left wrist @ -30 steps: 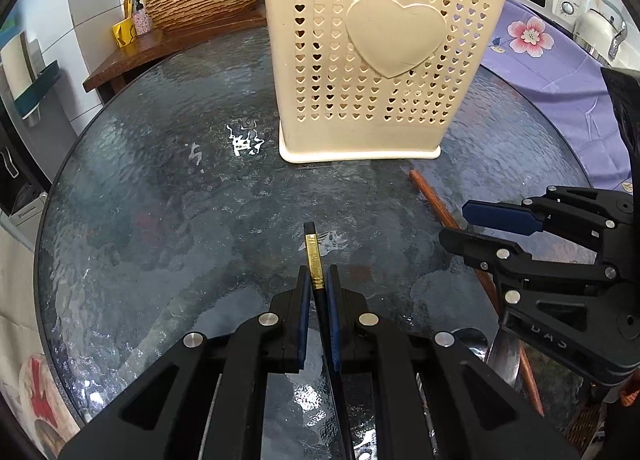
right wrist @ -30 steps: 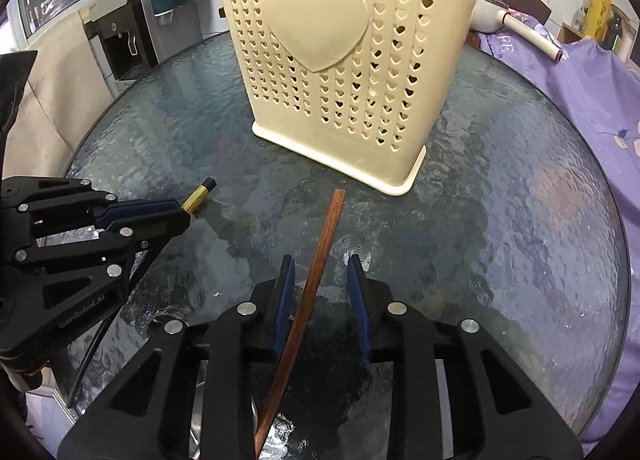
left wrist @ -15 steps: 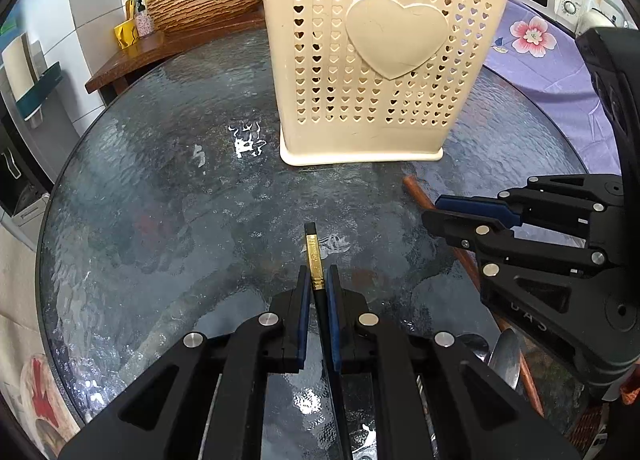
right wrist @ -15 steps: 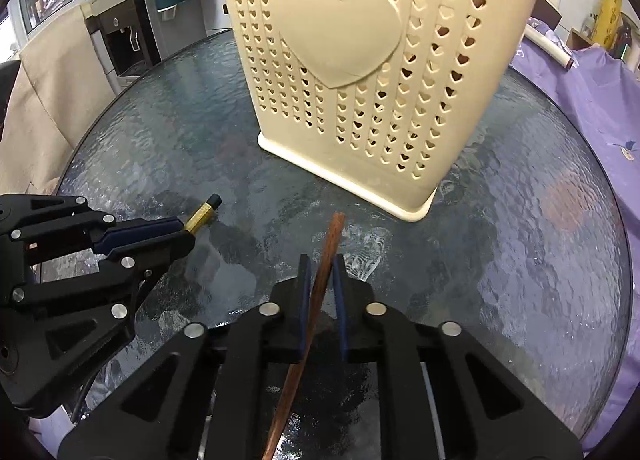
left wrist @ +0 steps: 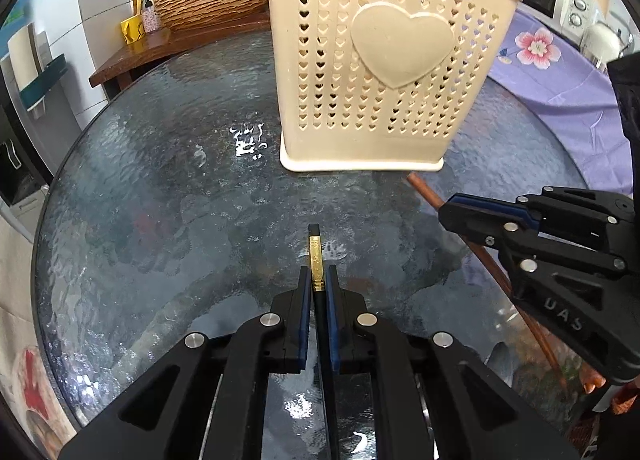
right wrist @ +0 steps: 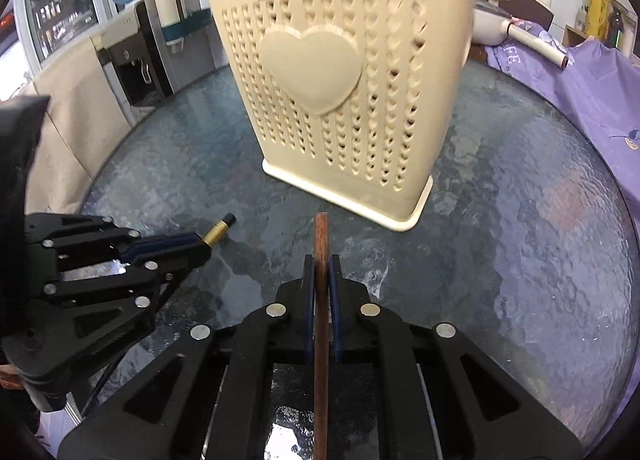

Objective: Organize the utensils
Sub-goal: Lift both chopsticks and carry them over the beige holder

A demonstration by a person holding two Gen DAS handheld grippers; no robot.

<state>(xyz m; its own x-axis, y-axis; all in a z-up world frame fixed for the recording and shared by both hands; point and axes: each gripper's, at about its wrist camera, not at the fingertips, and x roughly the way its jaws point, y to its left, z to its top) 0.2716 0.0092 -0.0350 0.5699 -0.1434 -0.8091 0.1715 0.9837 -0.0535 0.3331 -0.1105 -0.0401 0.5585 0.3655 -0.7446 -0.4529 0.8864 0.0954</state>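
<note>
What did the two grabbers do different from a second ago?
The right gripper has just closed its jaws on the brown wooden chopstick, which lay loose between open fingers before; the stick now points straight ahead instead of slanting. The left gripper stayed shut on the black chopstick with the gold band. The cream utensil basket and glass table did not move.

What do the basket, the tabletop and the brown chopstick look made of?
Basket: matte cream plastic, going by its moulded heart cutouts. Tabletop: textured glass, rippled and glossy with glare. Brown chopstick: probably wood, with a dull reddish-brown, grain-like surface.
</note>
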